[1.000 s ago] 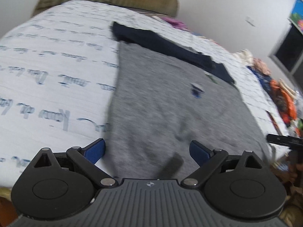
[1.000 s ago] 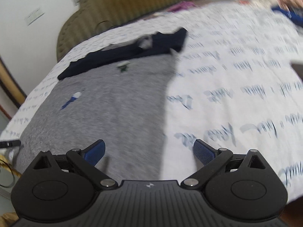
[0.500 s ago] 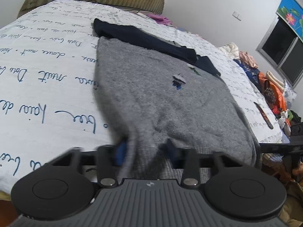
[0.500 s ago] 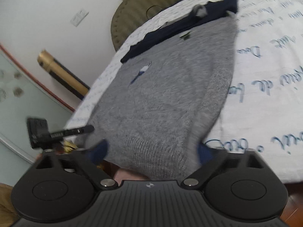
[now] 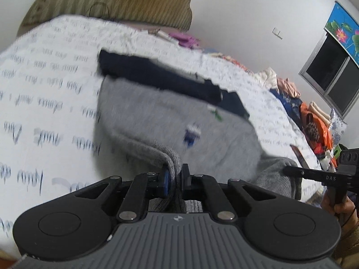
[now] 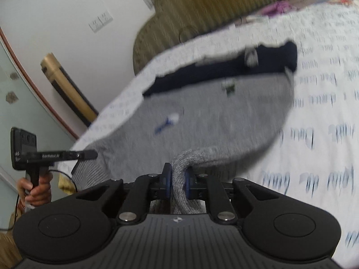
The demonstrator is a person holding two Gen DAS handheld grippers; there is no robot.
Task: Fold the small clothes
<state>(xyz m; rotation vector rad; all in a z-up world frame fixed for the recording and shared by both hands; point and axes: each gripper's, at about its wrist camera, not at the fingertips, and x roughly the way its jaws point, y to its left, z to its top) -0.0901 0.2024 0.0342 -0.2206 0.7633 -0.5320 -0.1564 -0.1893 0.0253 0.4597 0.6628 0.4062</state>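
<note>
Left wrist view: the left hand-held gripper (image 5: 174,174) has just been closing, and its jaws now pinch the ribbed hem of the grey sweater (image 5: 170,123), a bunched roll of knit squeezed between the blue pads. The rest of the sweater stretches ahead of the gripper over the bed (image 5: 44,103), whose white cover carries lines of blue handwriting too smeared to read. At the sweater's far end, a dark navy garment (image 5: 157,76) lies across it; whether the two touch or overlap cannot be told through the blur. Two small marks on the sweater's chest, one blue and white, one green, are too blurred to identify. To the right of the gripper, the right hand-held gripper (image 5: 289,169) reaches in from the edge, its tip against the sweater's other hem corner, its jaws hidden. Far right, a pile of clothes (image 5: 311,116) is hard to sort out.

Right wrist view: the right hand-held gripper (image 6: 178,177) has likewise just been closing and clamps a thick twist of the sweater's (image 6: 213,121) hem, which runs down between the pads and out of sight under the gripper body. Ahead lies the sweater, with the navy garment (image 6: 224,71) beyond it. To the left, the left hand-held gripper (image 6: 94,154) is seen side-on, held by a hand (image 6: 37,189) partly cut off by the frame edge.
</note>
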